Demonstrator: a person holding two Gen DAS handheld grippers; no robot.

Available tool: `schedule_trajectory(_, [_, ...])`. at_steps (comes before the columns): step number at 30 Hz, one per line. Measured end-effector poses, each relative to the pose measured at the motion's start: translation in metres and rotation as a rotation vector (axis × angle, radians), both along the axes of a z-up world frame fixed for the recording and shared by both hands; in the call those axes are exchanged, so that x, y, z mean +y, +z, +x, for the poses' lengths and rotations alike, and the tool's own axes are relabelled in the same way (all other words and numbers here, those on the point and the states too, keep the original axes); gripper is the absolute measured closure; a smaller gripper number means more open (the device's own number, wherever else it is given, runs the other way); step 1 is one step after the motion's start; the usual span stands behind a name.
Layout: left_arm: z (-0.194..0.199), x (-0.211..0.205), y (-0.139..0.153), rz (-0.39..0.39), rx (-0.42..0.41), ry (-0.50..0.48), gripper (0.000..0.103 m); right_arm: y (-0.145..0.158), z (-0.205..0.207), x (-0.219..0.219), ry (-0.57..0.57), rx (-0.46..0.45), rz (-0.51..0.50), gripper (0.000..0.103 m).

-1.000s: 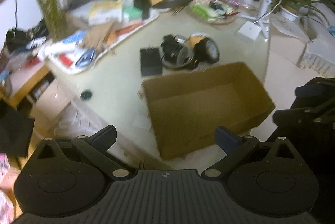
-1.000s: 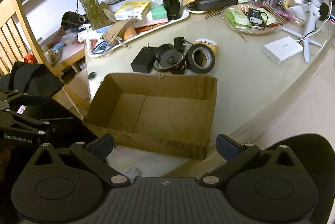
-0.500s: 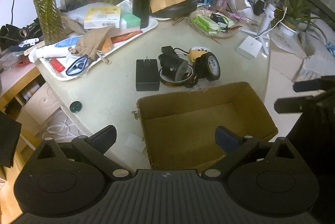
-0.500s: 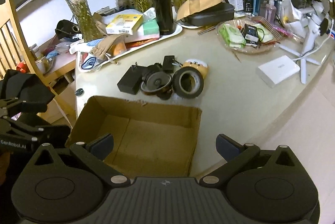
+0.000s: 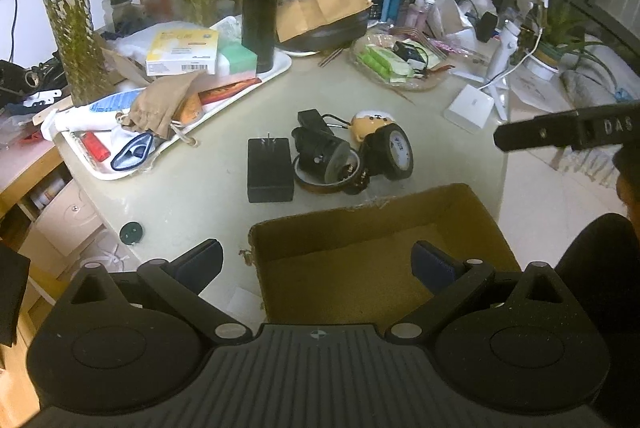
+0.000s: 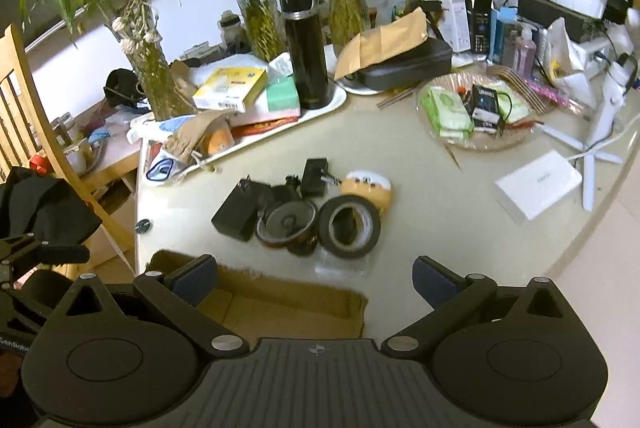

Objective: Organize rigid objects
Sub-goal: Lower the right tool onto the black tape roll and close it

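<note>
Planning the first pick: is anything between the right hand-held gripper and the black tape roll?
Nothing visible blocks it. The right hand-held gripper is open above the brown cardboard box, and only bare table lies between the box's far wall and the black tape roll.

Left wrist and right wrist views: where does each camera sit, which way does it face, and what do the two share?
Left wrist: rides behind the open left claw, looking forward and down over the open brown cardboard box to the pale round table; the other claw's black arm shows at right.
Right wrist: rides behind the open right claw, above the box's near corner, facing the same table.
Shared: the box, black plug adapter, black tape roll, tall black flask.
</note>
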State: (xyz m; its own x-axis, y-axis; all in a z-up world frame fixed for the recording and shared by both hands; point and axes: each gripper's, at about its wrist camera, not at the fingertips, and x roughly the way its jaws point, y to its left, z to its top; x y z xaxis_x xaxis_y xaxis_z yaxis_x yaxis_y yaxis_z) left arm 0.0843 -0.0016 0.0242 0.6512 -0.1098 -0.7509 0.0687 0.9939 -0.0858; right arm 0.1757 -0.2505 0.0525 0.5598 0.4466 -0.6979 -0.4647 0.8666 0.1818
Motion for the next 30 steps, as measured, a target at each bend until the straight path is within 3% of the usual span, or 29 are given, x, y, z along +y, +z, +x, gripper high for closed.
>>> schedule_trajectory(6, [0.001,0.005,-0.005,-0.021,0.000,-0.004,0.000,-0.007,0.030,-0.003,-0.014,0.018,0.031,0.000])
schedule_trajectory(17, [-0.003,0.023,-0.016,-0.042,0.004,0.037,0.000,-0.045,0.061,0.011,0.015,0.057,-0.011,0.000])
schedule_trajectory(30, [0.002,0.027,-0.023,-0.062,0.018,0.021,0.000,-0.076,0.092,0.021,0.035,0.120,0.049,0.000])
